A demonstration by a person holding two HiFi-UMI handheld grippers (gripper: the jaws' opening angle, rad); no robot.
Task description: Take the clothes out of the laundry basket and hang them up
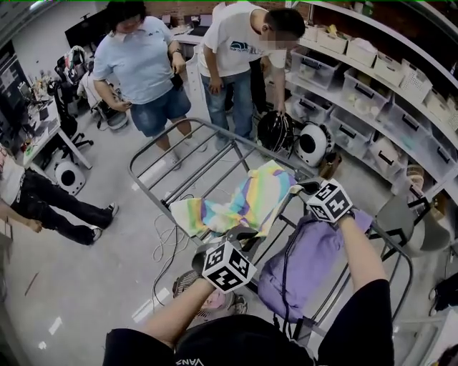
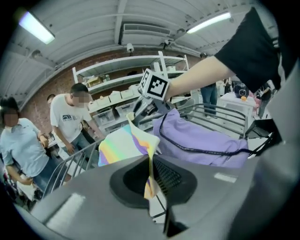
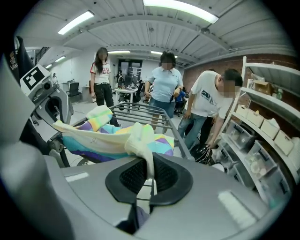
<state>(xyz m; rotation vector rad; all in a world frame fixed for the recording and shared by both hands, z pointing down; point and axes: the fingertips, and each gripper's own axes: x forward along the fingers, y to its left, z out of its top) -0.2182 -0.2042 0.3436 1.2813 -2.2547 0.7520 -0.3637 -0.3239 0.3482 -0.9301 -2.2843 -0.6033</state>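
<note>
Left claw point(image 2: 150, 174): clamped tight on the near edge of the rainbow-striped cloth point(image 1: 247, 202).
Right claw point(image 3: 151, 169): pinching the same edge, at 2 o'clock from the left claw.
Cloth: draped over the drying rack point(image 1: 179, 154), at 11 o'clock from both claws.

Work room, like lab or workshop, not home. White shelves point(image 1: 372, 78) along brick wall point(image 3: 211, 63), full of plastic boxes point(image 1: 315, 68). Messy desk point(image 1: 43, 129) at side, black office chair point(image 1: 63, 107) near it. Loose cables point(image 1: 168, 243) on bare grey floor point(image 1: 86, 271). Long strip lights point(image 3: 180, 9) on ribbed metal ceiling point(image 3: 154, 33). People point(image 1: 139, 64) stand around.
</note>
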